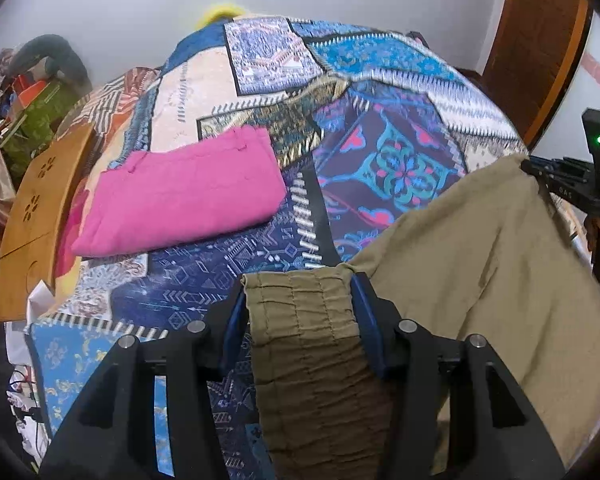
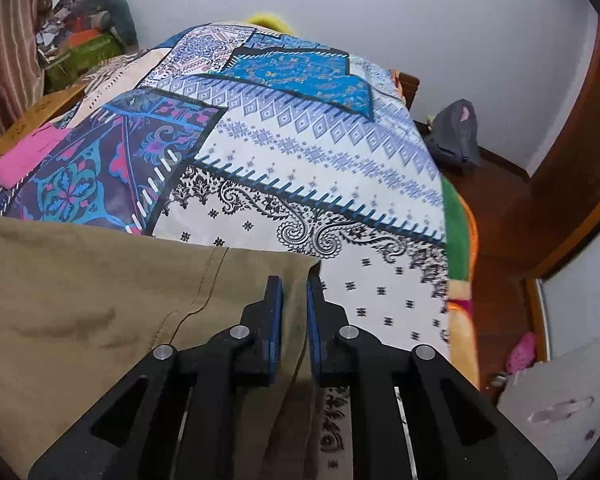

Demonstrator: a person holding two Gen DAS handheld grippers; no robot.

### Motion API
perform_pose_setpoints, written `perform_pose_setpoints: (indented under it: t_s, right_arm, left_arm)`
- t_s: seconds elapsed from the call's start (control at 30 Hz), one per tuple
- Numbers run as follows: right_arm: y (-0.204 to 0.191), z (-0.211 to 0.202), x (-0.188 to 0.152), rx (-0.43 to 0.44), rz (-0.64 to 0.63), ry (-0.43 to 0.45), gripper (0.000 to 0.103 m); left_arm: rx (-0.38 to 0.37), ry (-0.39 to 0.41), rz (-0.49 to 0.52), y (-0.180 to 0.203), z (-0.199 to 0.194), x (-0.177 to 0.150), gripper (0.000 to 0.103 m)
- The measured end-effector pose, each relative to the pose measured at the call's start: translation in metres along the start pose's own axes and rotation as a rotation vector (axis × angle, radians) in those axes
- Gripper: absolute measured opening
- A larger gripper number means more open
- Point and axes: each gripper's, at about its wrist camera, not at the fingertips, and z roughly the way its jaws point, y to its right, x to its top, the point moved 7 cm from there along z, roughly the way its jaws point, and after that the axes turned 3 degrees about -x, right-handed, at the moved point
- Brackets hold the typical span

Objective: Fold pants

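Olive-khaki pants (image 1: 480, 248) hang lifted above a bed with a patterned patchwork cover (image 1: 380, 128). My left gripper (image 1: 300, 284) is shut on the gathered elastic waistband (image 1: 300, 320). My right gripper (image 2: 294, 284) is shut on the other edge of the pants (image 2: 100, 280), near a side seam; it also shows at the right edge of the left wrist view (image 1: 572, 184). The cloth stretches between the two grippers and hides the bed below it.
A folded pink garment (image 1: 180, 196) lies on the bed's left side, also in the right wrist view (image 2: 24, 152). A wooden lap table (image 1: 36, 208) stands at the bed's left edge. A grey bag (image 2: 456, 132) sits on the floor right. A wooden door frame (image 1: 540, 40) stands far right.
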Motion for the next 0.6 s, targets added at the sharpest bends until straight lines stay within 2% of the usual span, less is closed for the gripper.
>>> perform_pose_setpoints:
  t_s: [0.1, 0.17, 0.23, 0.33, 0.47, 0.6]
  right_arm:
    - [-0.004, -0.028, 0.01, 0.039, 0.002, 0.043, 0.031]
    - [-0.014, -0.052, 0.017, 0.098, 0.001, 0.084, 0.037]
    - [-0.029, -0.068, 0.022, 0.152, -0.006, 0.109, 0.039]
    - [-0.057, -0.084, 0.024, 0.259, -0.013, 0.114, 0.041]
    - [-0.1, -0.084, 0.018, 0.38, -0.034, 0.067, 0.041]
    - [-0.134, -0.064, -0.009, 0.464, -0.069, -0.074, 0.041]
  left_arm:
    - [0.034, 0.035, 0.016, 0.002, -0.019, 0.009, 0.059]
    - [0.089, 0.084, 0.029, 0.003, -0.036, 0.016, 0.063]
    - [0.092, 0.111, 0.031, 0.005, -0.046, 0.021, 0.068]
    - [0.018, 0.12, 0.019, 0.018, -0.057, 0.023, 0.068]
    - [-0.091, 0.089, 0.052, 0.053, -0.056, 0.011, 0.068]
    - [-0.125, 0.015, 0.086, 0.08, -0.033, -0.009, 0.068]
